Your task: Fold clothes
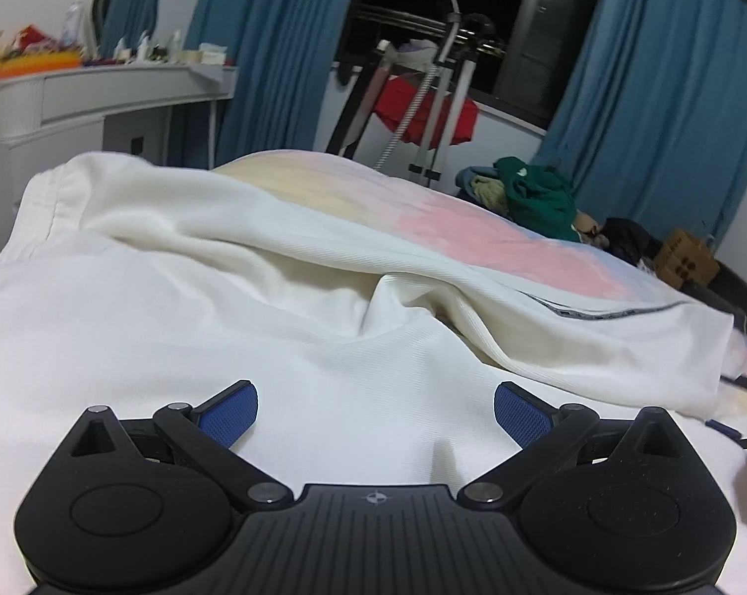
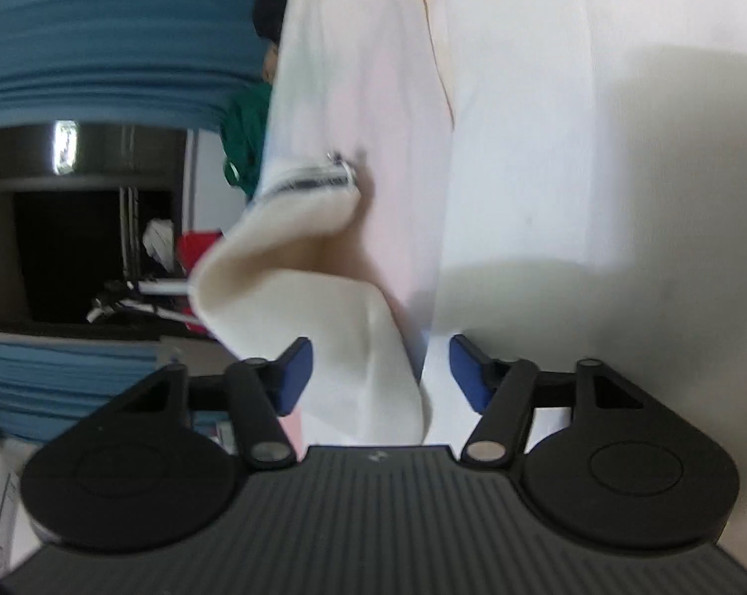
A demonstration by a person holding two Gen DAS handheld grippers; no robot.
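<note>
A white garment (image 1: 224,297) with a dark zip line lies crumpled on the pastel pink and yellow bed sheet (image 1: 447,213). My left gripper (image 1: 375,414) is open, its blue pads (image 1: 229,416) wide apart just above the white cloth, holding nothing. In the right wrist view, rolled sideways and blurred, my right gripper (image 2: 380,372) is open with a folded flap of the white garment (image 2: 333,287) between its blue pads (image 2: 294,377), not clamped. The zip end (image 2: 341,168) shows on the flap.
A heap of green and dark clothes (image 1: 537,198) lies at the bed's far right edge. Beyond are a white dressing table (image 1: 100,94) with bottles, blue curtains (image 1: 670,99), a drying rack with a red garment (image 1: 423,114) and a dark window.
</note>
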